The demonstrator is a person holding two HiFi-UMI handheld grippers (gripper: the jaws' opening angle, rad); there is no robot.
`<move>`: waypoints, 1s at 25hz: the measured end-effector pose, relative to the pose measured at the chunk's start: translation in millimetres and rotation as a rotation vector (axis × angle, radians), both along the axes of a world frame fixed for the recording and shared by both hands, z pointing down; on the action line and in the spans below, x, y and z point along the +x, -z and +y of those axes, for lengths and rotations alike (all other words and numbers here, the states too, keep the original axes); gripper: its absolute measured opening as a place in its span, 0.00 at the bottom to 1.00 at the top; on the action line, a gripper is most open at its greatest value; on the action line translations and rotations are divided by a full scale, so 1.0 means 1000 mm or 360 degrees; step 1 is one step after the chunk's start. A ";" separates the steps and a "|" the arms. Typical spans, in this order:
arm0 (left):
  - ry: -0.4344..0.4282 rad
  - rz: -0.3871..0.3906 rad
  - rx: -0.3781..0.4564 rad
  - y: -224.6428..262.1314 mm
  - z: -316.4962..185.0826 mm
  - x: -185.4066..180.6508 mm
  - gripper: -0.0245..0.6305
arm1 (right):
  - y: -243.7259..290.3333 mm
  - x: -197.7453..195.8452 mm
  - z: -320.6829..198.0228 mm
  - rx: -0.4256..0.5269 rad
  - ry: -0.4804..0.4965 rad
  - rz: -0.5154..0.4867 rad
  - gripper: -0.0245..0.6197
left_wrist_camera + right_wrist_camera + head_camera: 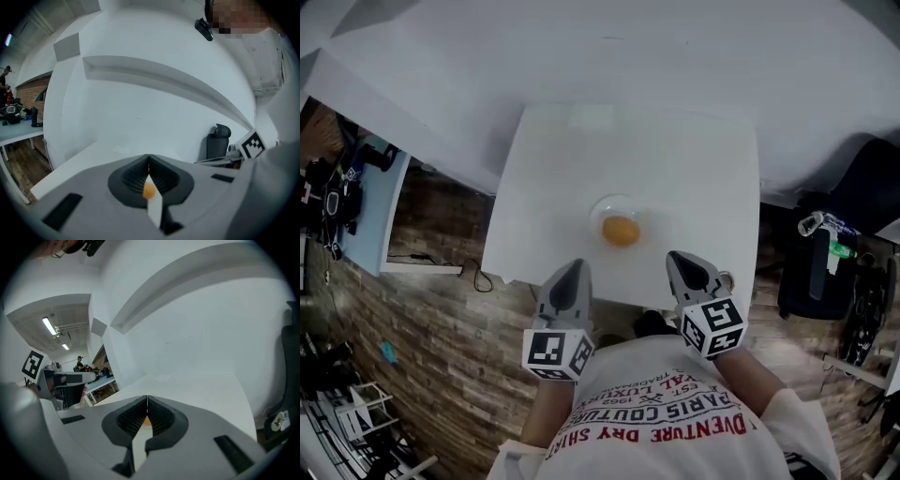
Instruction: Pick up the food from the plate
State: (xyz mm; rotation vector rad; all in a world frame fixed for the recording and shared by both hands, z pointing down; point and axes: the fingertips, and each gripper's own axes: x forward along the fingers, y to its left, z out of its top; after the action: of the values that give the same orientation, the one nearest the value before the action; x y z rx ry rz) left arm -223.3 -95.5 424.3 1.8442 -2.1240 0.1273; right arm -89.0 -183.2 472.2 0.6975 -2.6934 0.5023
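Note:
An orange, round piece of food [621, 230] lies on a clear glass plate [602, 207] near the front edge of the white table [581, 169]. My left gripper [575, 268] hovers at the table's front edge, left of the plate, jaws shut and empty. My right gripper [678, 259] is level with it, right of the plate, also shut and empty. In the left gripper view the food [148, 190] shows as an orange spot in the slit below the closed tips [148, 157]. In the right gripper view the closed tips [147, 398] hide all but a sliver of the food [146, 420].
A white wall stands behind the table. A black bag [811, 272] and cables lie on the wood floor to the right. A pale blue bench [380, 206] with gear stands at the left. A black chair [218, 140] shows in the left gripper view.

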 end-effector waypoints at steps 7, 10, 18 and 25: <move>-0.0073 0.0038 -0.0121 -0.021 -0.051 -0.008 0.05 | -0.017 0.007 -0.046 -0.0071 -0.0119 0.0039 0.06; -0.0149 0.0056 -0.0118 -0.023 -0.071 -0.013 0.05 | -0.016 0.007 -0.057 -0.0096 -0.0203 0.0027 0.06; -0.0504 0.0066 -0.0193 -0.035 -0.120 -0.025 0.05 | -0.011 0.002 -0.065 -0.0117 -0.0474 0.0030 0.06; -0.0732 0.0041 -0.0233 -0.050 -0.126 -0.033 0.05 | -0.012 -0.007 -0.068 -0.0105 -0.0673 0.0042 0.06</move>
State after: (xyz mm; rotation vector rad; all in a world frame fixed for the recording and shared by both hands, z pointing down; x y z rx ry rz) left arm -255.8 -221.5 474.6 2.1925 -1.5910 0.3514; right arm -95.8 -251.2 483.9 1.2527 -2.4907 0.6715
